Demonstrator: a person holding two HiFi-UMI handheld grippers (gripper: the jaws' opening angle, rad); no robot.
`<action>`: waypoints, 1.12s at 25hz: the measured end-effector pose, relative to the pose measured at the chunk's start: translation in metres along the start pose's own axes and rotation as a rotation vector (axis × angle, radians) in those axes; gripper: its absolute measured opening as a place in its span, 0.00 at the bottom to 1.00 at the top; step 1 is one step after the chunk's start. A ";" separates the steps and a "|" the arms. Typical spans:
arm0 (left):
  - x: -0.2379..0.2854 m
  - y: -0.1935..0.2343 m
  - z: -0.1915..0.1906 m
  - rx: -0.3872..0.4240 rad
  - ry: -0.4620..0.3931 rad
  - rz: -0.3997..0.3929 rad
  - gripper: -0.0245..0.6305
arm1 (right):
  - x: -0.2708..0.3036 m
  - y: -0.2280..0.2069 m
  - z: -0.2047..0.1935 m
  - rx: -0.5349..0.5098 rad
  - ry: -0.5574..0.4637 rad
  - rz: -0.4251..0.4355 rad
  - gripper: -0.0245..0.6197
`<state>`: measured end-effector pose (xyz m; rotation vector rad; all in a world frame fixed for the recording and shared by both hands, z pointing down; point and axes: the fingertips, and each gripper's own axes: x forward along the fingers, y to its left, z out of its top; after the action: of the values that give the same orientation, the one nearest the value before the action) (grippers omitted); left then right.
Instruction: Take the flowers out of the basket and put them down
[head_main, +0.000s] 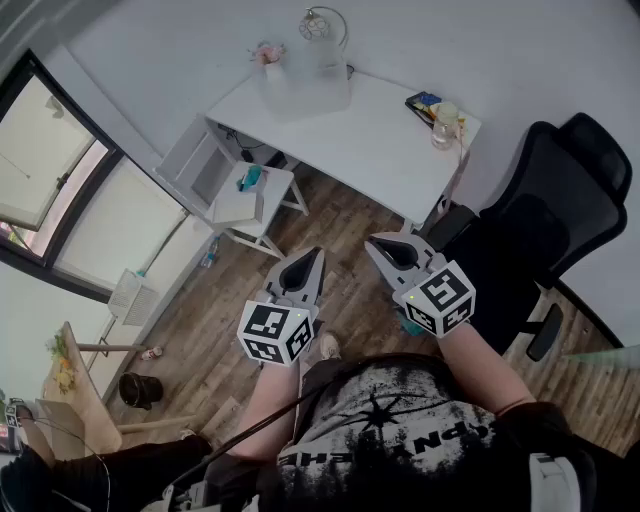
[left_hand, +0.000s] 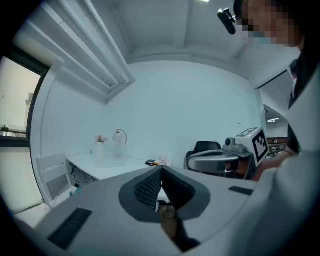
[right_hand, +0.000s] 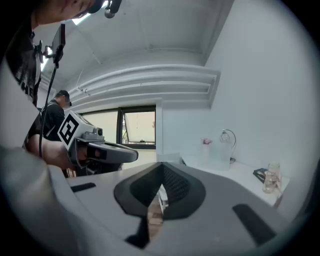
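Small pink flowers (head_main: 268, 52) stand in a pale container (head_main: 276, 88) at the far end of the white table (head_main: 370, 140), well away from both grippers. They also show small in the left gripper view as flowers (left_hand: 101, 138) and in the right gripper view as flowers (right_hand: 206, 141). My left gripper (head_main: 314, 254) and right gripper (head_main: 374, 242) hang side by side over the wooden floor, short of the table. Both are shut, tips together, with nothing between them. The left gripper's (left_hand: 161, 169) and the right gripper's (right_hand: 161, 165) own views show the same.
A black office chair (head_main: 560, 200) stands right of the table and a white chair (head_main: 240, 195) to its left. On the table are a round wire lamp (head_main: 322, 28), a glass jar (head_main: 445, 125) and a dark flat item (head_main: 422, 102). Windows line the left wall.
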<state>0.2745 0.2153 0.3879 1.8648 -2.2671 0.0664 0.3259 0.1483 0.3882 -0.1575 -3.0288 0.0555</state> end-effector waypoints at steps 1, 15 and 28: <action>0.001 -0.001 0.000 -0.001 -0.001 0.000 0.06 | -0.001 0.000 -0.001 -0.003 0.002 0.003 0.06; 0.013 -0.007 -0.008 -0.005 0.008 0.001 0.06 | 0.000 -0.005 -0.004 0.041 -0.017 0.037 0.06; 0.034 0.006 -0.015 -0.023 0.021 -0.017 0.06 | 0.018 -0.022 -0.013 0.043 0.006 0.024 0.06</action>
<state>0.2643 0.1860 0.4096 1.8624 -2.2287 0.0571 0.3075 0.1291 0.4042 -0.1896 -3.0177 0.1222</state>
